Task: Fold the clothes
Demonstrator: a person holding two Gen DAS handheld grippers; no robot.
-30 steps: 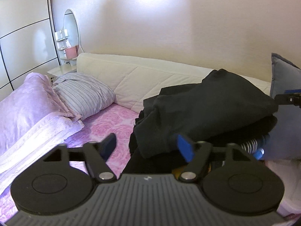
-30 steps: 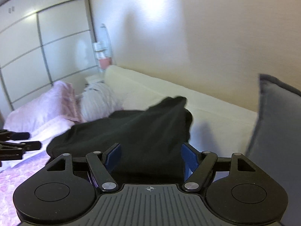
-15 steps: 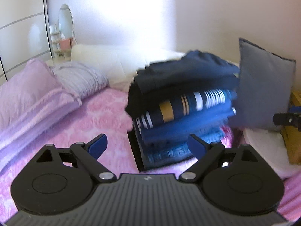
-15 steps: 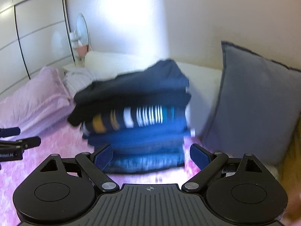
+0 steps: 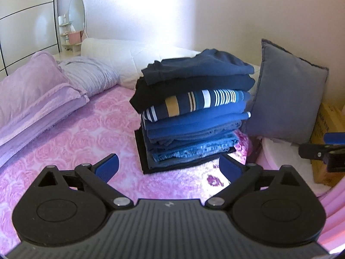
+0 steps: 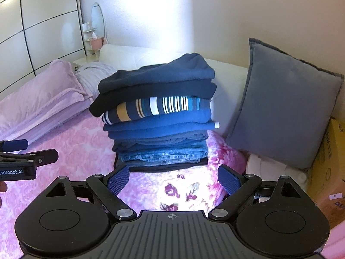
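A tall stack of folded clothes [image 5: 192, 112] stands on the pink floral bedspread [image 5: 90, 133], with a dark navy garment [image 5: 198, 69] on top, a striped one below it, then blue ones and jeans. It also shows in the right wrist view [image 6: 159, 116]. My left gripper [image 5: 169, 168] is open and empty, held back from the stack's front. My right gripper [image 6: 173, 180] is open and empty, also short of the stack. The left gripper shows at the left edge of the right wrist view [image 6: 21, 157].
A grey cushion [image 5: 284, 105] leans right of the stack against the white headboard [image 5: 129, 54]. Lilac blankets and a striped pillow [image 5: 43, 99] lie on the left. A yellow cardboard box [image 6: 330, 172] stands at the right. A wardrobe and an oval mirror are behind.
Both grippers have pulled back and away from the dark garment, which now lies on top of the stack. Both sets of jaws have opened wider.
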